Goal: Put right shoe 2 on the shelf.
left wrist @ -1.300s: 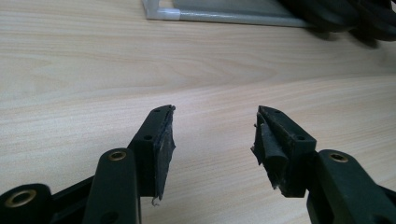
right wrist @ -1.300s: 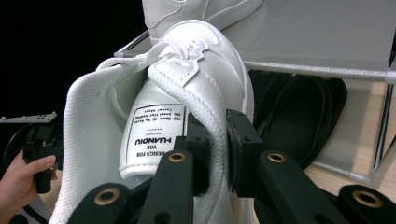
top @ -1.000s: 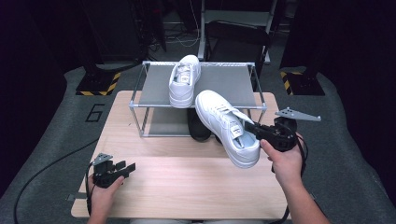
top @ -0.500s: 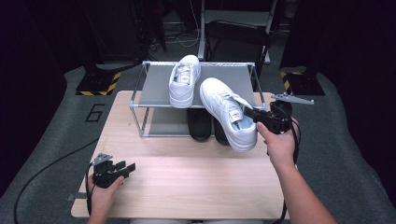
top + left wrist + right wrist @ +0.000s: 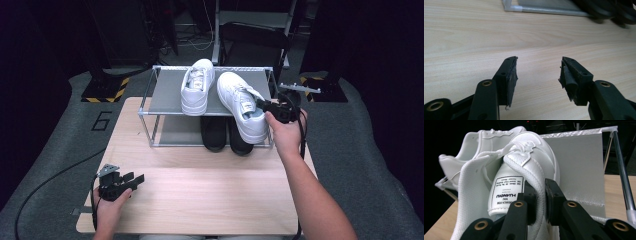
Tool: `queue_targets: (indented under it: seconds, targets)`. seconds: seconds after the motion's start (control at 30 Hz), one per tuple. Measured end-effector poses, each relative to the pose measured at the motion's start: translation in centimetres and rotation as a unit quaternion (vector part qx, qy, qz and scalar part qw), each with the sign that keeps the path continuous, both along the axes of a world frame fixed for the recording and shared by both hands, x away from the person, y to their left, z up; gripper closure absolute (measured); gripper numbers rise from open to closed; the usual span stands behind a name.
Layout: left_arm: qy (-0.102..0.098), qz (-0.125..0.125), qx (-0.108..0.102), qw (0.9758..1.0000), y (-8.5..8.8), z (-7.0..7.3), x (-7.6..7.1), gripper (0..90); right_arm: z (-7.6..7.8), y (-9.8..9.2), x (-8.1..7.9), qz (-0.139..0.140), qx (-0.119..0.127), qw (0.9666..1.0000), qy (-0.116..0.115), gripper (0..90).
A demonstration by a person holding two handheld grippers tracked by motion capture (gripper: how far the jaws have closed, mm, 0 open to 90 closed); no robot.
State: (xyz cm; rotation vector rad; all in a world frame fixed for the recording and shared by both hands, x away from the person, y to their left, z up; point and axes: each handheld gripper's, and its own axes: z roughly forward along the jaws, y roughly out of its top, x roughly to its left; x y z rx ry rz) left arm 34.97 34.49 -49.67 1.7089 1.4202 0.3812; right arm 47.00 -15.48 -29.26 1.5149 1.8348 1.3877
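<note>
My right gripper [image 5: 264,105] is shut on the collar of a white sneaker [image 5: 241,105] and holds it over the right half of the shoe rack's top shelf [image 5: 170,95]. In the right gripper view its pads [image 5: 551,195] pinch the padded collar of the white sneaker [image 5: 529,157] beside the tongue label. A second white sneaker [image 5: 197,86] lies on the shelf to the left, and it appears behind as the second sneaker [image 5: 474,147]. My left gripper [image 5: 131,179] rests open on the table's front left, and its jaws [image 5: 537,75] stand apart over bare wood.
A pair of black shoes [image 5: 225,134] sits on the rack's lower level. The rack's metal posts [image 5: 622,175] frame the shelf on the right. The wooden table [image 5: 200,200] lies in front of the rack. Dark floor, cables and a striped mat [image 5: 105,90] surround it.
My right gripper has carried the white sneaker away from the table's middle, back and up toward the rack's top shelf. The left hand has stayed put.
</note>
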Motion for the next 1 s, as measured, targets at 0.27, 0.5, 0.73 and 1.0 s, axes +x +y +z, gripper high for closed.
queue_targets:
  seconds: [0.27, 0.5, 0.73, 1.0]
  targets:
    - [0.003, -0.001, -0.005, 1.0, 0.1, 0.1, -0.1, 46.8, 0.1, 1.0, 3.0, -0.032, 0.005, 0.9994, 0.009, 80.3]
    - [0.001, -0.001, -0.008, 1.0, 0.0, 0.1, 0.1, 46.8, 0.2, 1.8, 5.5, -0.056, -0.001, 0.9983, 0.016, 80.2]
    - [0.0, -0.003, -0.009, 1.0, -0.1, 0.0, 0.2, 46.8, 0.0, 2.3, 7.8, -0.079, 0.012, 0.9964, 0.027, 80.1]
    - [0.0, -0.003, -0.008, 1.0, 0.1, 0.0, 0.2, 46.8, -0.4, 2.3, 8.9, -0.087, 0.037, 0.9949, 0.035, 73.9]
